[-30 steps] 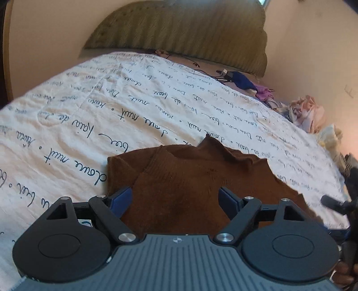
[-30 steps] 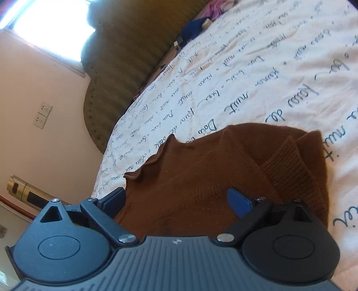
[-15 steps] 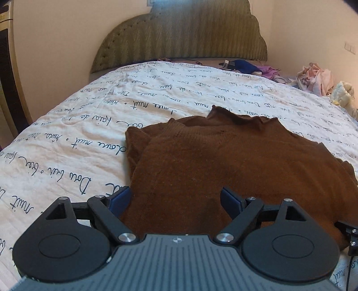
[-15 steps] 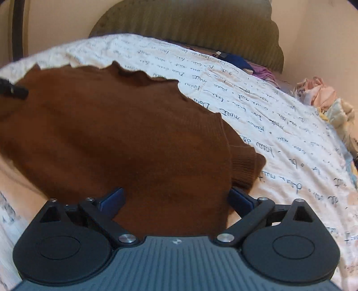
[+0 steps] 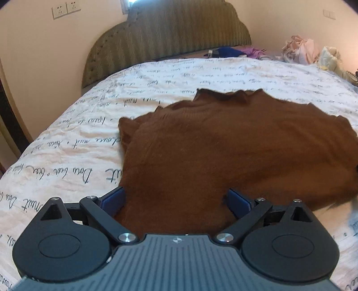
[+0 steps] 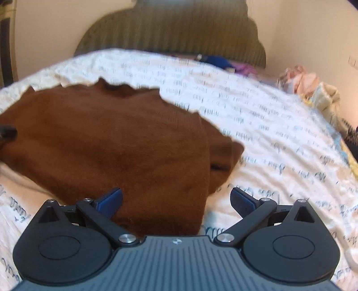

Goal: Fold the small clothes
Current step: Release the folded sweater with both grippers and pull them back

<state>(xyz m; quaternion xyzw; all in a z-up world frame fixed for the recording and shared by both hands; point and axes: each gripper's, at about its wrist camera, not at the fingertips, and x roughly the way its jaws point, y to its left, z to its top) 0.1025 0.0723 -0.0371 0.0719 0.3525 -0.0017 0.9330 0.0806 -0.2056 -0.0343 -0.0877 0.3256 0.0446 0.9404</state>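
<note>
A wide bed (image 5: 67,143) fills the room, spread with a cream quilt (image 5: 156,76) covered in dark handwriting. At the far end rises a ribbed olive headboard (image 5: 170,33) with a scalloped top. Peach walls (image 5: 40,56) all round, twin sockets (image 5: 66,9) high on the left (bright light just beside them). Loose clothes (image 5: 299,50) are heaped far right.

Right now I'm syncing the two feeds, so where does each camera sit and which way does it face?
Left wrist: on the left gripper, low over the brown sweater, facing the headboard; open blue-padded fingers show.
Right wrist: on the right gripper, over the sweater's right edge, same heading; open fingers show.
Shared: sweater, script-printed bedspread, headboard, pile of clothes.
</note>
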